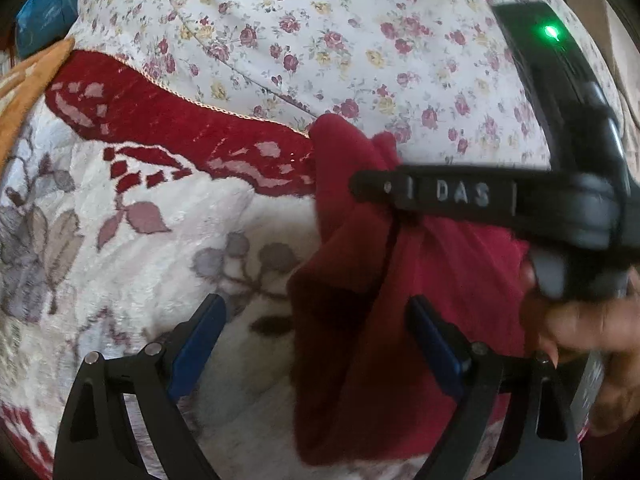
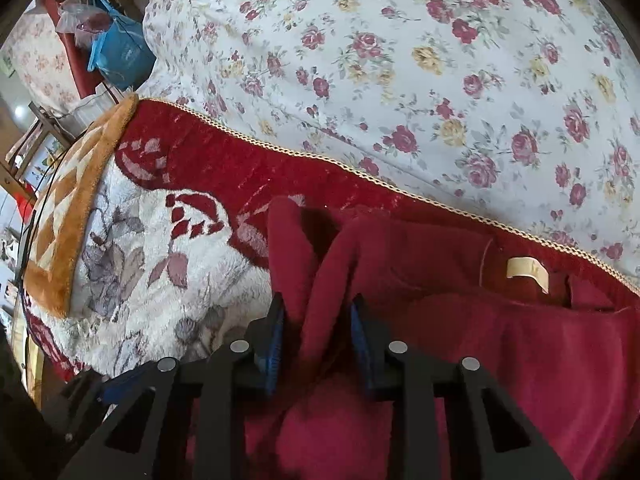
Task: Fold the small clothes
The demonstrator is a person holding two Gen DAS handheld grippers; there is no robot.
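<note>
A small dark red fleece garment (image 1: 360, 304) lies bunched on the patterned blanket (image 1: 132, 184). My left gripper (image 1: 316, 320) is open just over the garment's left edge, with cloth between its blue pads. My right gripper (image 1: 372, 188) reaches in from the right in the left wrist view and pinches a raised fold of the garment. In the right wrist view my right gripper (image 2: 318, 320) is shut on that fold of the red garment (image 2: 460, 320). A cream label (image 2: 528, 272) shows on the garment.
A white sheet with red and yellow roses (image 2: 400, 60) covers the bed beyond the blanket's gold-trimmed red border (image 2: 240, 164). An orange-edged throw (image 2: 72, 216) lies at the left. A blue bag (image 2: 120, 52) and clutter sit off the bed's far left.
</note>
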